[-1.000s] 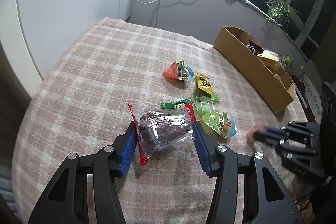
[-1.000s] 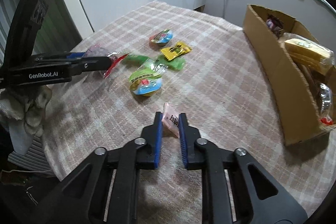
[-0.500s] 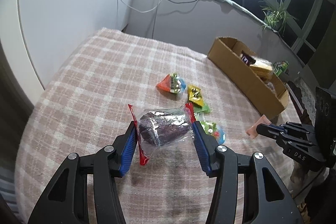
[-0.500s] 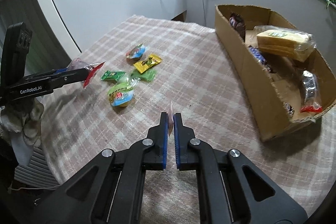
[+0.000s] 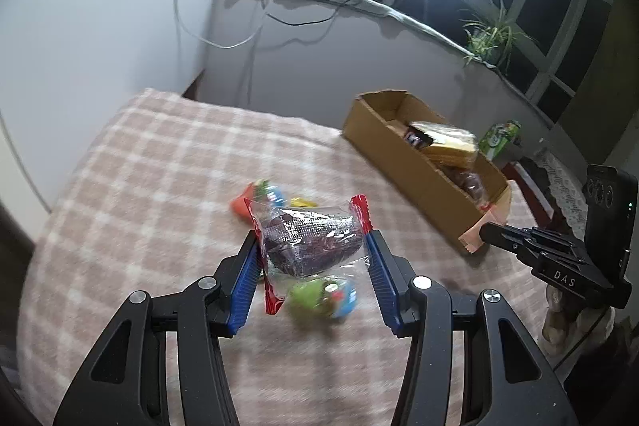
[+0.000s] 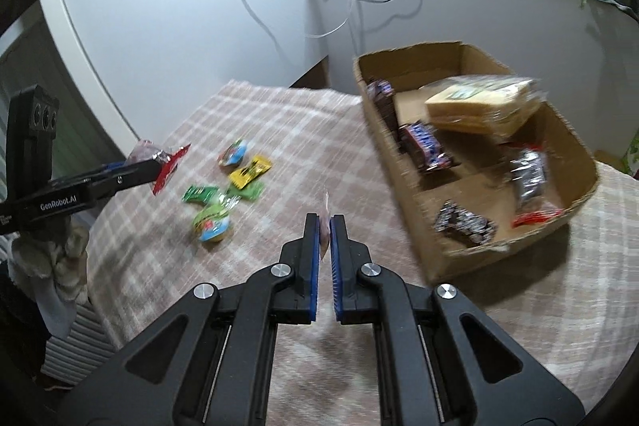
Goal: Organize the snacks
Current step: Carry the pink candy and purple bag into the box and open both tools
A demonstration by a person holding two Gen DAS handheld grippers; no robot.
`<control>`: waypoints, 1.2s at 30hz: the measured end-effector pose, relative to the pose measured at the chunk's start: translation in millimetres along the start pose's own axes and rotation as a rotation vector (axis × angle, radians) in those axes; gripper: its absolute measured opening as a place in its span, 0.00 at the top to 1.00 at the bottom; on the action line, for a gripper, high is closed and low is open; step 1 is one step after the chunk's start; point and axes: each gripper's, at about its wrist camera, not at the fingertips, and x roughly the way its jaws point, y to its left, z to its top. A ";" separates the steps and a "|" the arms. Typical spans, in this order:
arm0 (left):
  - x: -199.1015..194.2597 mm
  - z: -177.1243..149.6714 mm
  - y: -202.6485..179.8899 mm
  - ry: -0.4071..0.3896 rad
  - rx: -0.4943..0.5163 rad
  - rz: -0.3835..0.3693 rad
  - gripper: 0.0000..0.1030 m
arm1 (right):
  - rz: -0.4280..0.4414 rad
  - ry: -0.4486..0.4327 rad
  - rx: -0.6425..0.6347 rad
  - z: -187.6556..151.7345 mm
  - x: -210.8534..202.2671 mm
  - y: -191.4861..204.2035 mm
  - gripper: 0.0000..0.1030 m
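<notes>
Snacks lie in three places above and on the pink checked tablecloth: some in the cardboard box, some loose, two held in the air. Far right on the cloth, the box holds a clear-wrapped stack of yellow wafers, chocolate bars and dark foil-wrapped cakes. Left of the box a loose cluster lies well apart from it — a green-and-blue jelly cup nearest, then a green packet, a yellow packet and an orange-and-blue cup farther off. The left gripper is clamped on a clear, red-edged bag of dark cake, its blue pads pressing both sides, lifted above the cluster. The right gripper is pinched nearly together on a thin pink sachet — held edge-on, off the cloth, near the box's left wall.
</notes>
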 end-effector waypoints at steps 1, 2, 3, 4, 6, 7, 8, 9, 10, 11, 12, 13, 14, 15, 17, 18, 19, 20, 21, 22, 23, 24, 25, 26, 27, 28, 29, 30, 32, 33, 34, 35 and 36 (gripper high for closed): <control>3.0 2.0 -3.6 0.000 0.003 -0.008 0.51 | 0.000 -0.008 0.010 1.7 -3.0 -4.3 0.95; 6.2 4.2 -7.9 0.000 0.008 -0.015 0.51 | 0.001 -0.014 0.020 2.8 -5.4 -8.2 0.95; 9.6 6.4 -12.5 0.000 0.013 -0.022 0.51 | 0.002 -0.020 0.032 4.3 -8.1 -13.2 0.95; 12.1 7.9 -15.9 0.000 0.016 -0.029 0.51 | 0.002 -0.027 0.044 5.8 -10.7 -18.4 0.95; 17.8 12.6 -24.8 0.001 0.025 -0.045 0.51 | -0.004 -0.041 0.061 8.0 -15.2 -27.4 0.95; 20.5 14.9 -29.7 0.000 0.032 -0.053 0.51 | -0.010 -0.050 0.072 9.6 -17.6 -32.8 0.95; 23.8 17.5 -34.7 -0.001 0.039 -0.060 0.51 | -0.009 -0.056 0.083 11.0 -19.9 -38.3 0.95; 27.7 20.2 -39.4 0.000 0.044 -0.069 0.51 | -0.008 -0.060 0.092 12.1 -20.8 -41.9 0.95; 30.6 22.2 -42.5 0.002 0.047 -0.075 0.51 | -0.006 -0.064 0.102 13.6 -22.0 -47.1 0.95; 34.0 24.4 -46.4 0.003 0.051 -0.083 0.51 | -0.008 -0.067 0.108 14.6 -23.3 -50.4 0.95; 37.9 26.8 -51.0 0.005 0.055 -0.091 0.51 | -0.013 -0.074 0.117 16.2 -25.2 -55.4 0.95; 41.5 29.0 -55.2 0.007 0.060 -0.098 0.51 | -0.017 -0.078 0.121 18.2 -25.4 -58.9 0.95; 44.9 31.3 -59.7 0.008 0.065 -0.106 0.51 | -0.021 -0.084 0.125 19.8 -26.9 -62.8 0.95; 48.2 33.4 -64.3 0.009 0.070 -0.114 0.51 | -0.026 -0.088 0.126 21.1 -27.9 -65.9 0.95; 53.5 37.2 -72.5 0.011 0.080 -0.126 0.51 | -0.038 -0.092 0.128 22.8 -28.6 -71.1 0.95; 56.4 39.0 -77.0 0.012 0.086 -0.133 0.51 | -0.045 -0.094 0.128 23.9 -28.7 -73.9 0.95; 59.6 40.7 -81.6 0.014 0.093 -0.138 0.51 | -0.049 -0.096 0.128 24.8 -28.5 -76.1 0.95; 63.0 42.5 -86.6 0.016 0.101 -0.144 0.51 | -0.054 -0.097 0.130 26.0 -28.3 -79.0 0.95; 66.2 44.2 -91.2 0.018 0.107 -0.150 0.51 | -0.058 -0.100 0.131 26.9 -28.6 -81.6 0.95; 68.5 45.1 -94.1 0.020 0.111 -0.157 0.51 | -0.065 -0.102 0.130 27.9 -28.4 -83.7 0.95; 71.2 46.3 -98.5 0.023 0.117 -0.164 0.51 | -0.070 -0.102 0.130 28.7 -28.1 -85.2 0.95; 73.5 47.2 -102.6 0.026 0.124 -0.169 0.51 | -0.074 -0.104 0.131 29.2 -28.2 -87.6 0.95; 75.8 47.9 -106.3 0.028 0.130 -0.173 0.51 | -0.078 -0.104 0.132 29.6 -28.2 -89.9 0.95; 78.6 48.8 -110.3 0.030 0.136 -0.178 0.51 | -0.083 -0.105 0.133 30.3 -27.8 -92.4 0.95; 80.9 49.5 -113.3 0.033 0.139 -0.182 0.51 | -0.088 -0.105 0.134 30.7 -27.5 -95.1 0.95; 83.6 49.9 -116.6 0.036 0.143 -0.185 0.51 | -0.092 -0.104 0.135 31.0 -27.2 -97.8 0.95; 86.6 50.4 -120.3 0.040 0.147 -0.189 0.51 | -0.096 -0.102 0.136 31.5 -26.3 -100.4 0.95; 88.9 50.6 -123.3 0.043 0.150 -0.191 0.51 | -0.101 -0.100 0.137 31.9 -25.3 -103.2 0.95; 93.9 50.1 -131.2 0.049 0.159 -0.195 0.51 | -0.111 -0.097 0.143 32.1 -23.4 -108.5 0.95; 96.2 50.4 -134.2 0.052 0.163 -0.198 0.51 | -0.115 -0.096 0.148 32.1 -22.5 -111.3 0.95; 98.3 50.5 -137.7 0.054 0.168 -0.201 0.51 | -0.118 -0.095 0.152 32.0 -21.6 -114.1 0.95; 100.4 50.6 -141.3 0.057 0.172 -0.204 0.51 | -0.121 -0.095 0.155 31.9 -21.0 -115.9 0.95; 102.1 50.5 -144.6 0.058 0.176 -0.207 0.51 | -0.127 -0.093 0.158 31.8 -20.3 -118.4 0.95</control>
